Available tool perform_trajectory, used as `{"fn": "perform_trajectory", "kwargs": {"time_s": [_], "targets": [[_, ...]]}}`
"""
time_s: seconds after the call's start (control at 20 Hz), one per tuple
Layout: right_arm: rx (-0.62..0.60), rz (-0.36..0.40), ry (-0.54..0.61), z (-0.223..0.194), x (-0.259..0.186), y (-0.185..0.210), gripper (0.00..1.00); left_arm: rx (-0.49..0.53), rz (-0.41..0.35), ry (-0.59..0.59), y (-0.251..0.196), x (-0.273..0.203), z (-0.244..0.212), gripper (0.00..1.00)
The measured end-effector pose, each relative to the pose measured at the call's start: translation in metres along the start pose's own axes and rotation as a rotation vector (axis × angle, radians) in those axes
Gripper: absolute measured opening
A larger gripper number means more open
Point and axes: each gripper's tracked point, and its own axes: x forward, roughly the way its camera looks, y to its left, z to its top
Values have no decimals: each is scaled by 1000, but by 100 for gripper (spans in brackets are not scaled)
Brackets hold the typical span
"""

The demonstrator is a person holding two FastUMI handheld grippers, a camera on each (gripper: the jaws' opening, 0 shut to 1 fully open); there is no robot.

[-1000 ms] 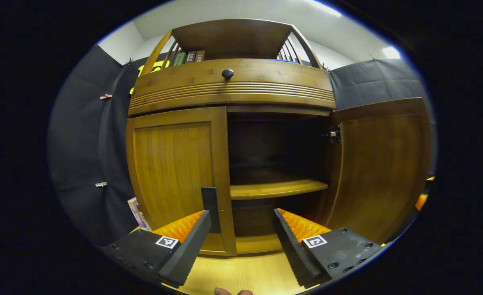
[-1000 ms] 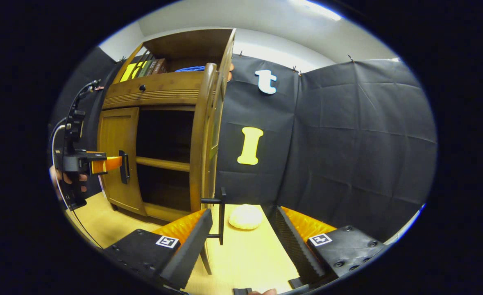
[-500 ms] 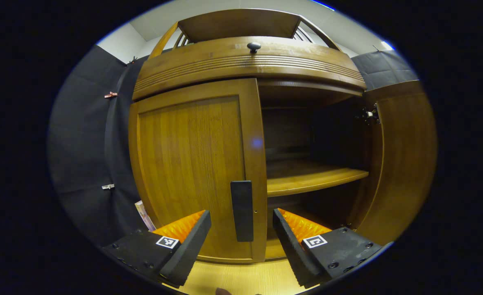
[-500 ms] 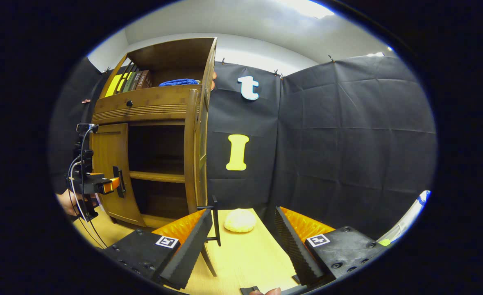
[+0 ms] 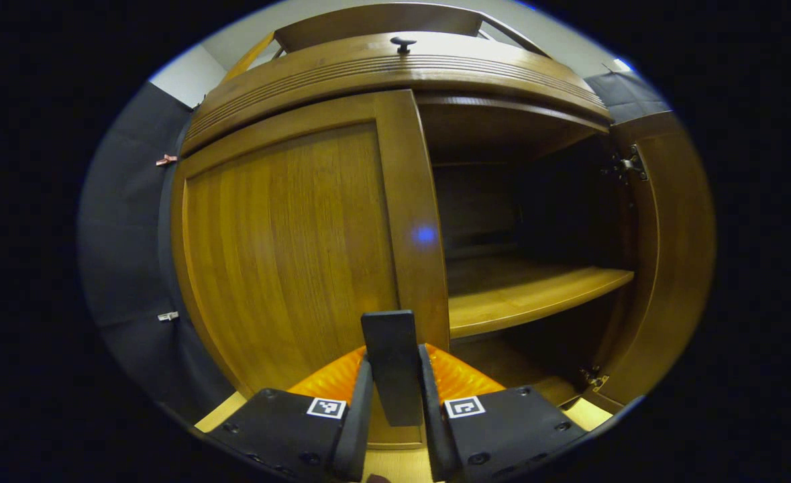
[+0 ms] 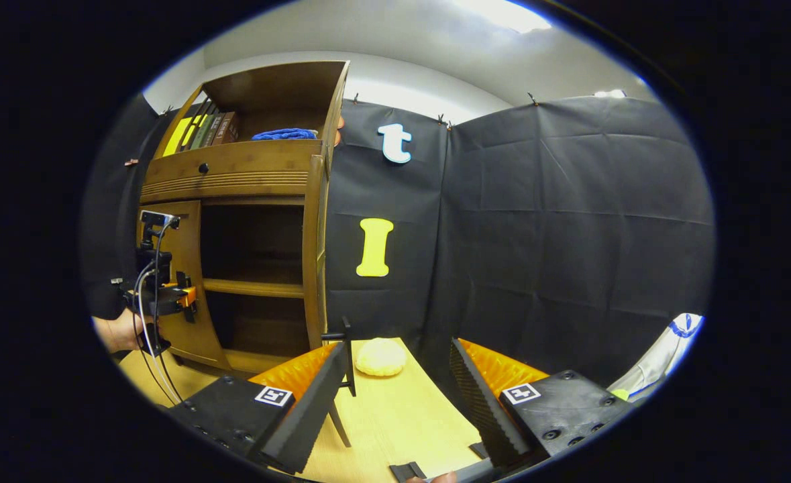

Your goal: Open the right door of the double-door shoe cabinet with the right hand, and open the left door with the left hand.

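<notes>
Left gripper view: the left gripper [image 5: 393,396] is clamped on the dark handle [image 5: 392,365] of the left door [image 5: 288,248], both fingers pressing its sides; that door lies flush with the shoe cabinet [image 5: 395,67]; the right door [image 5: 670,261] stands swung out, baring an inner shelf [image 5: 536,292]. Right gripper view: the right gripper [image 6: 395,396] hangs with fingers apart over the wooden table [image 6: 395,422], holding nothing; the right door's handle [image 6: 345,355] is just beside its left finger; a pale round lump [image 6: 380,356] lies near the cabinet.
</notes>
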Motion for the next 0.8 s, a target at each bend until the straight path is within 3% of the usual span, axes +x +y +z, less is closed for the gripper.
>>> {"fn": "perform_trajectory", "kwargs": {"time_s": [0.45, 0.8], "targets": [[39, -8, -30, 9, -6, 6, 97, -48, -51, 47, 5, -28, -3, 32], [21, 81, -72, 20, -3, 30, 98, -63, -51, 63, 30, -86, -15, 31]]}}
